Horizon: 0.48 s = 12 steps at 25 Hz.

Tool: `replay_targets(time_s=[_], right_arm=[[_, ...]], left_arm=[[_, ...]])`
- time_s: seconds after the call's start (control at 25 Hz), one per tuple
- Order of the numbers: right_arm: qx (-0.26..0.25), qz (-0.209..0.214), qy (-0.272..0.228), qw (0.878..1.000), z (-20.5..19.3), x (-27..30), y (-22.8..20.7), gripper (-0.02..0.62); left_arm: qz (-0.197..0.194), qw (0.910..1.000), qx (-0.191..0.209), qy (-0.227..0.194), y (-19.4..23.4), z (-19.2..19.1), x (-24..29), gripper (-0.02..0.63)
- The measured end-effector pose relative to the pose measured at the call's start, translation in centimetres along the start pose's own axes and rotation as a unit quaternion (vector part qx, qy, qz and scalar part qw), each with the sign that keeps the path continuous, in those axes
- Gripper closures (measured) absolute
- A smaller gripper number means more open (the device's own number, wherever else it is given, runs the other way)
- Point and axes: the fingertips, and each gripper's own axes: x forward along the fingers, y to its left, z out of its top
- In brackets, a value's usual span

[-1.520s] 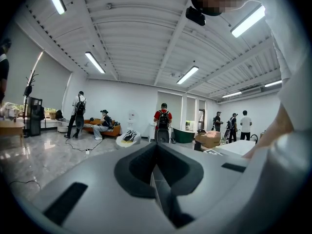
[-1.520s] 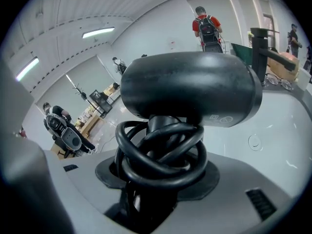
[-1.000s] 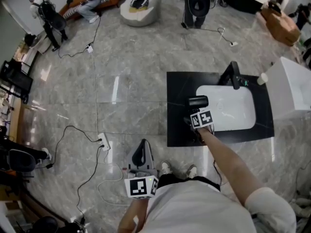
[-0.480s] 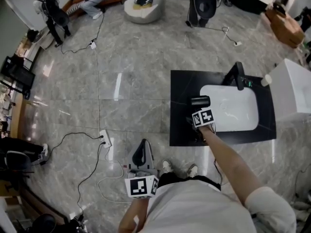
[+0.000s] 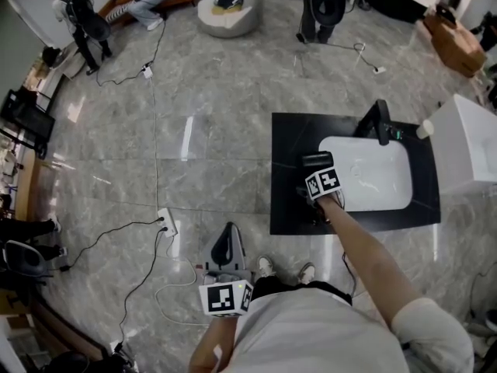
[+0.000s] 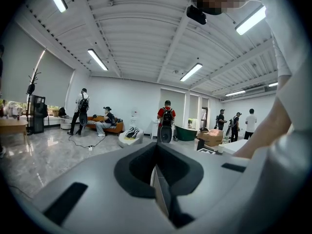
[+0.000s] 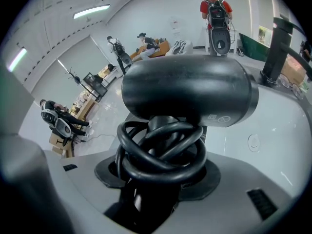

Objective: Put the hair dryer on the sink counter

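Presently, right gripper [image 5: 315,172] jaws are opening around upright dryer [image 5: 316,160] handle; barrel crosswise, between counter [image 5: 289,200] edge and basin [image 5: 373,177]. Left gripper [image 5: 226,238] closed, empty.

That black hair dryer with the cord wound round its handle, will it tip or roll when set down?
The hair dryer looks top-heavy, a thick barrel over a narrower handle, so upright it would probably tip. On its side the round barrel may roll. The coiled cord could spring loose.
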Motion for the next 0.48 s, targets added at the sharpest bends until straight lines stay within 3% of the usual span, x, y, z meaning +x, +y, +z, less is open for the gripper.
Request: replay_targets(time_s=[0.48], right_arm=[[0.015,0.006,0.019,1.000,0.07,0.18,-0.11,0.330]], left_arm=[[-0.005,1.0000,-0.004,0.003,-0.29,-0.33,0.17,0.603]])
